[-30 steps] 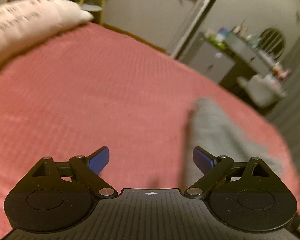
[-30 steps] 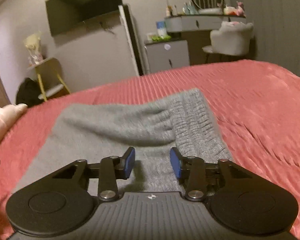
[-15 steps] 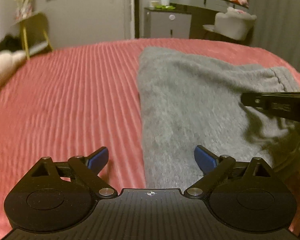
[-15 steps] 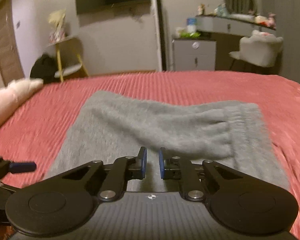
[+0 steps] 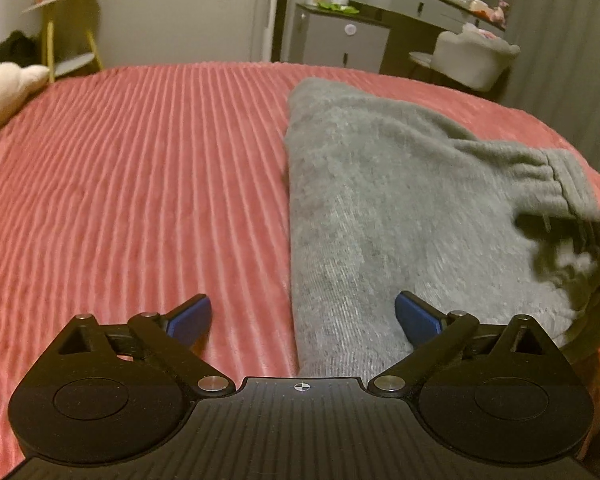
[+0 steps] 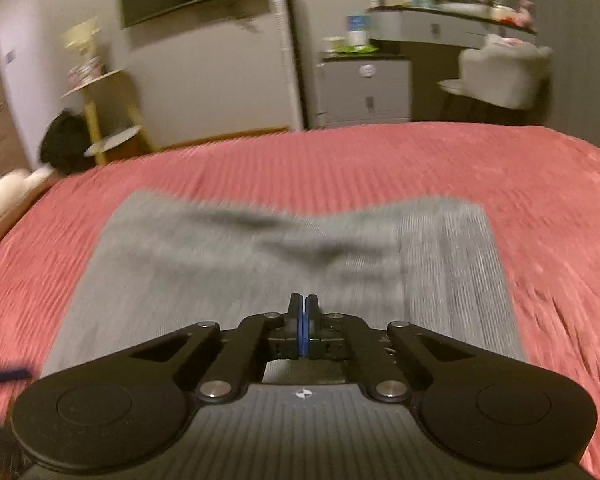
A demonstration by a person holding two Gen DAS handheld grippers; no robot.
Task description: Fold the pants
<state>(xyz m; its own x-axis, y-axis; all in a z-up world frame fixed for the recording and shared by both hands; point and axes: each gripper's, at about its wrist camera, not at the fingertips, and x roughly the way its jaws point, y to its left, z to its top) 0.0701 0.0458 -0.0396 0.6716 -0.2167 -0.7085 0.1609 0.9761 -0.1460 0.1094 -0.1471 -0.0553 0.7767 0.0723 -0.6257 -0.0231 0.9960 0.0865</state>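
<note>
Grey knit pants (image 5: 384,208) lie folded on a red ribbed bedspread (image 5: 140,184); their elastic waistband (image 5: 556,184) is at the right. My left gripper (image 5: 302,318) is open, low over the pants' left edge, one finger over the bedspread and one over the fabric. In the right wrist view the pants (image 6: 260,264) spread ahead, blurred. My right gripper (image 6: 305,322) is shut with its blue pads together just above the near fabric; nothing shows between them. The right gripper shows as a dark blur (image 5: 572,240) at the right of the left wrist view.
A pale pillow (image 5: 4,88) lies at the bed's left edge. Beyond the bed stand a yellow side table (image 6: 100,116), a grey cabinet (image 6: 364,88), a dresser with bottles and a white chair (image 6: 504,76).
The right gripper has closed from part open to fully shut. The left gripper swung round from the bare bedspread to the pants' left edge and stayed open.
</note>
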